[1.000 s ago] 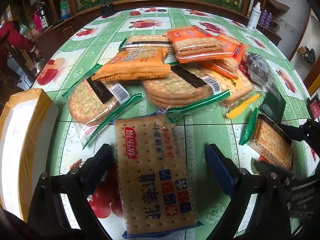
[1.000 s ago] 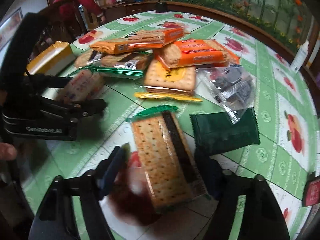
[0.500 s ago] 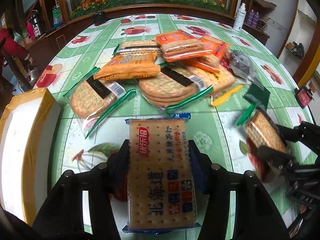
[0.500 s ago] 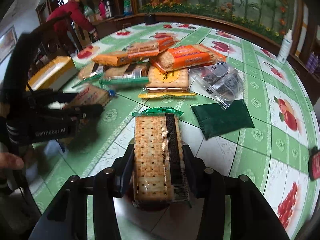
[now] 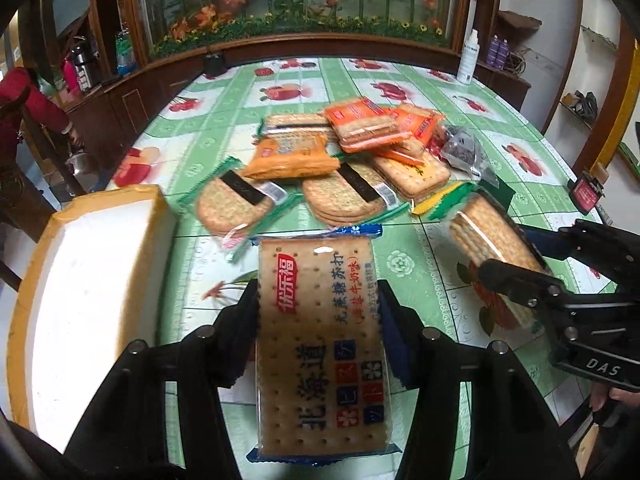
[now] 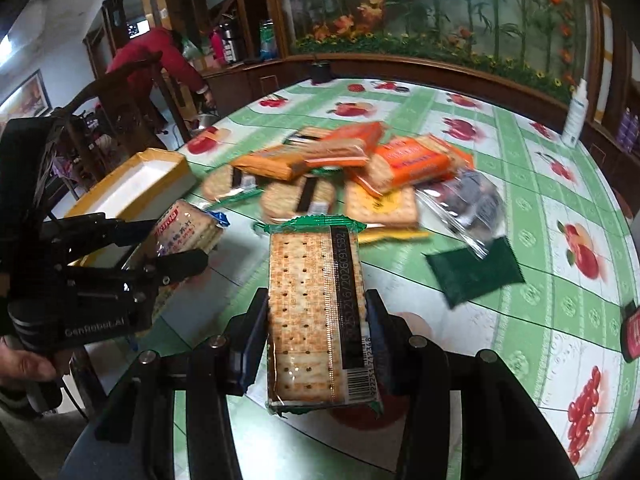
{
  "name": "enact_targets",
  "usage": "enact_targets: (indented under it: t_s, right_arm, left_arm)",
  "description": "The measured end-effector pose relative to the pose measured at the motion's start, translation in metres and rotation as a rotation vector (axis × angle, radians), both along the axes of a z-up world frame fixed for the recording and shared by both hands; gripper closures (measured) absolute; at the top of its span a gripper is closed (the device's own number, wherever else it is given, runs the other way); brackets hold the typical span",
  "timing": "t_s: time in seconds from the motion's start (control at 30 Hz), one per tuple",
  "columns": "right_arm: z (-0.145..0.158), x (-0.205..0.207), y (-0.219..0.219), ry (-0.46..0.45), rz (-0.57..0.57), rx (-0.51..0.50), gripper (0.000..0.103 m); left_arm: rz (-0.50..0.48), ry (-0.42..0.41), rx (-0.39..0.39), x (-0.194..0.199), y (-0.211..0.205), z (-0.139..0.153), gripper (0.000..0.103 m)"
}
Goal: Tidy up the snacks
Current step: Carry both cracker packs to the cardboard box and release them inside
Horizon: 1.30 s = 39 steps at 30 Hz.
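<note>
- Our left gripper point(image 5: 318, 320) is closed tight on the blue-edged soda cracker pack point(image 5: 322, 344), one finger pressed to each long side; the pack runs from 6 toward 12 o'clock in the left wrist view and is lifted off the table.
- Our right gripper point(image 6: 316, 336) is clamped the same way on the green-edged cracker pack point(image 6: 316, 316), whose black barcode strip runs along its right side.
- In the left view the right gripper with its pack sits at 3 o'clock; in the right view the left gripper point(image 6: 176, 248) shows at 9 o'clock.
- The white box with yellow rim point(image 5: 84, 280) lies at 9 o'clock of the left view, open side up, on the table's edge.
- The remaining pile of snack packs point(image 5: 340, 168) rests toward 12 o'clock on the green fruit-print tablecloth point(image 5: 420, 92): orange packs on top, round crackers in green wrappers below.
- A dark green sachet point(image 6: 474, 274) lies alone at 3 o'clock of the right view, just beside a clear bag of dark pieces point(image 6: 468, 204).
- A white bottle point(image 6: 576, 114) stands at 2 o'clock near the far rim.
</note>
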State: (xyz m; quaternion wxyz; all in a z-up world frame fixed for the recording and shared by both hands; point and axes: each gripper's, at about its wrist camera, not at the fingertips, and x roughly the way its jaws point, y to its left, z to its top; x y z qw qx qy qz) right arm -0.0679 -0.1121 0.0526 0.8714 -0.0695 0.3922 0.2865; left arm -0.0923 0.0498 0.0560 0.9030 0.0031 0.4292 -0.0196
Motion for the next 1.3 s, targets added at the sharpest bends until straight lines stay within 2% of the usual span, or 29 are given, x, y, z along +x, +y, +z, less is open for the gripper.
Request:
enact_targets:
  t_s: [0.5,0.8,1.03,1.3]
  right_arm:
    - [0.018,0.003,0.046,-0.039,0.064,0.041,0.057]
    - [0.032,0.011,0.090,-0.061,0.130,0.060,0.057]
    - [0.038,0.017,0.140,-0.063,0.193,0.052,0.057]
    - [0.028,0.030,0.204,-0.006,0.268,0.053,0.057]
  left_arm:
    - [0.062,-0.119,0.011,-0.021,0.038,0.052,0.046]
    - [0.154,-0.166,0.053,-0.021,0.084,0.073,0.046]
    - [0.253,-0.143,0.058,-0.018,0.137,0.067,0.046]
    - [0.337,-0.041,0.037,-0.011,0.189,0.029,0.046]
